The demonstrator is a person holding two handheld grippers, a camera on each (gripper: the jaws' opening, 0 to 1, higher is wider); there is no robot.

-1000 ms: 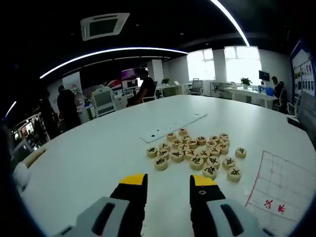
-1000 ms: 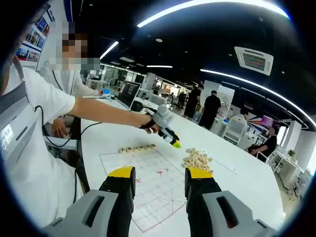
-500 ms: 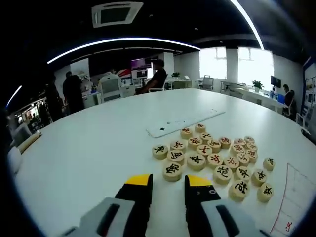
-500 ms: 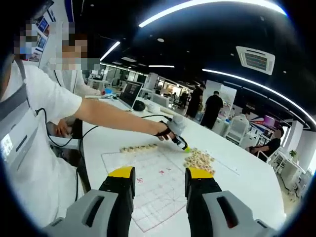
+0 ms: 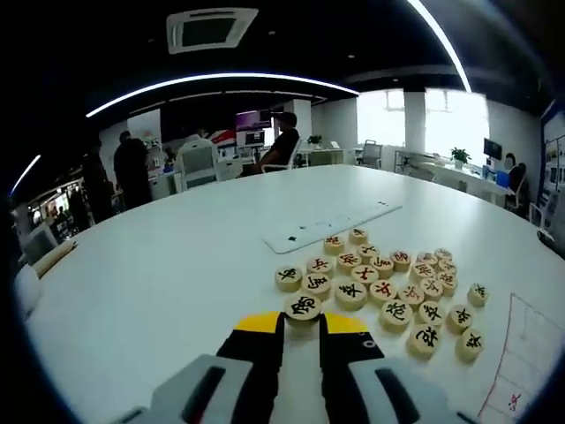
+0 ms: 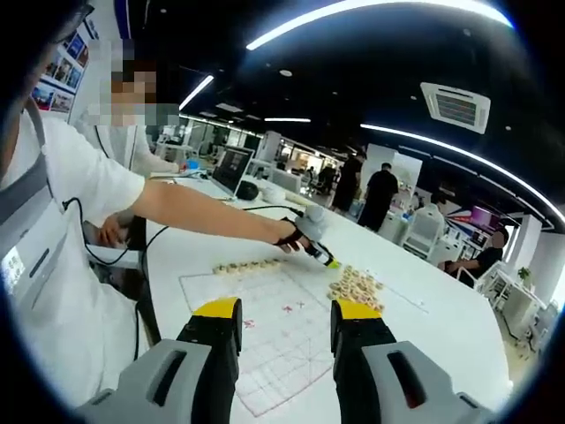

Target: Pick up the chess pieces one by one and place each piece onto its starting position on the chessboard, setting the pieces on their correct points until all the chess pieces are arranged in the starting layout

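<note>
Closing on a piece, your left gripper (image 5: pixel 302 329) is sitting low over the white table (image 5: pixel 159 265) in the left gripper view, its yellow-tipped jaws drawn close around the nearest wooden xiangqi piece (image 5: pixel 303 307), which is lying flat at the jaw tips with a dark character on top. I cannot tell whether the pads are already pressing its rim. You are best squeezing square across the disc's edge and lifting straight up, because the loose pile of pieces (image 5: pixel 393 283) is lying just beyond and to the right, and a sideways drag could nudge its neighbours. A corner of the chessboard sheet (image 5: pixel 521 353) is showing at the lower right, near the pile. A flat white strip (image 5: pixel 331 226) is lying behind the pile. Open table is stretching away to the left.

Turning to the right gripper view, your right gripper (image 6: pixel 284 320) is hovering with its jaws spread apart and nothing between them, above the chessboard sheet (image 6: pixel 274 344). A row of placed pieces (image 6: pixel 247 263) is sitting along the sheet's far edge. Your left gripper (image 6: pixel 320 256) is reaching across at the end of your outstretched arm (image 6: pixel 203 212), touching down at the near side of the pile of pieces (image 6: pixel 355 284). The sheet's middle is offering free room for setting down. A laptop (image 6: pixel 231 168) and another person (image 6: pixel 132 141) are sitting beyond the far table edge, well apart from the board.
</note>
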